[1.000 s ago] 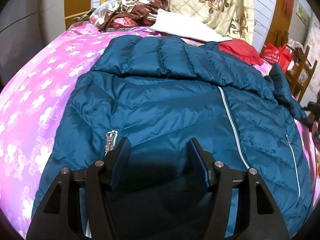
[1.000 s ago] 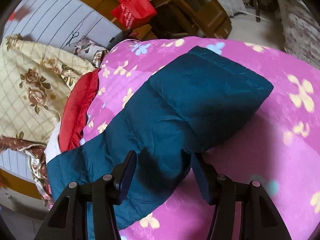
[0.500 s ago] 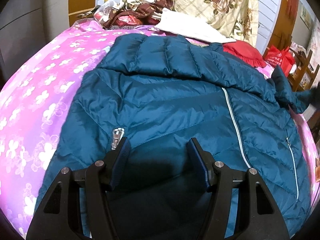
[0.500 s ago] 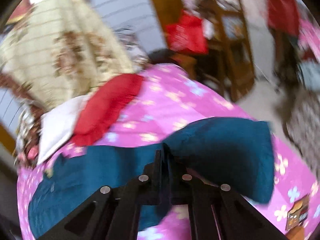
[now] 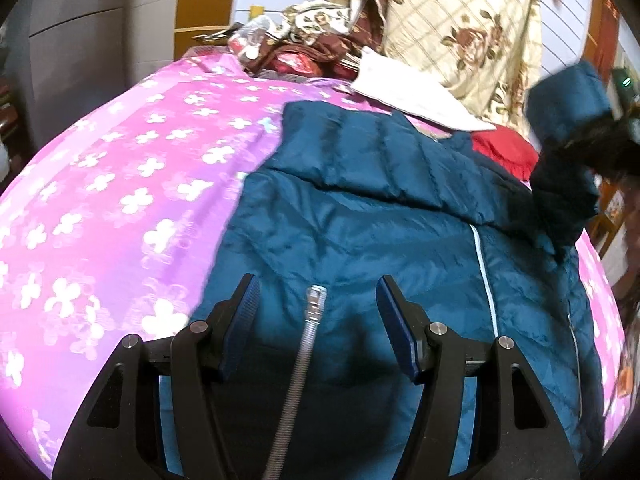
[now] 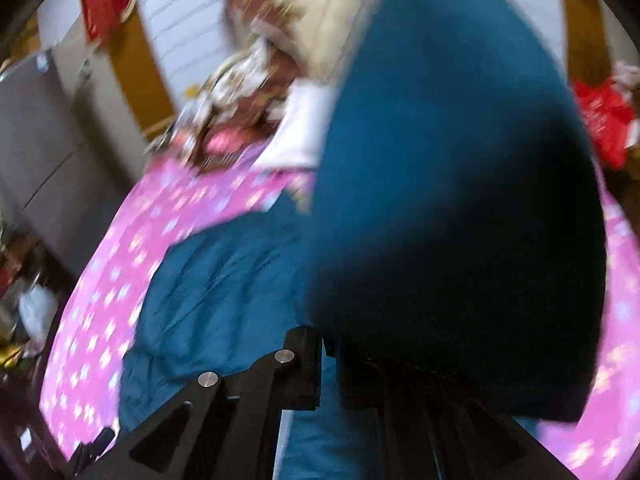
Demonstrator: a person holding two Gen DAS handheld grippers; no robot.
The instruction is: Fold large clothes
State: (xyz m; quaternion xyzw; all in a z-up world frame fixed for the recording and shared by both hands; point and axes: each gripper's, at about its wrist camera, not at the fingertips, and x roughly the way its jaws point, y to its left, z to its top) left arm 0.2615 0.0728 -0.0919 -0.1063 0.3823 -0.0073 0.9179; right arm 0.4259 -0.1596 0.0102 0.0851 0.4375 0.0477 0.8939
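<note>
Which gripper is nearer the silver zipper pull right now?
Left. The left gripper hangs open right over the silver zipper pull; the right gripper is off at the jacket's far side, shut on the sleeve.

I found nothing I could read. No letters, numbers or brand marks showed on anything in either view from my claws, and the right wrist view was too blurred to make out any print at all.
</note>
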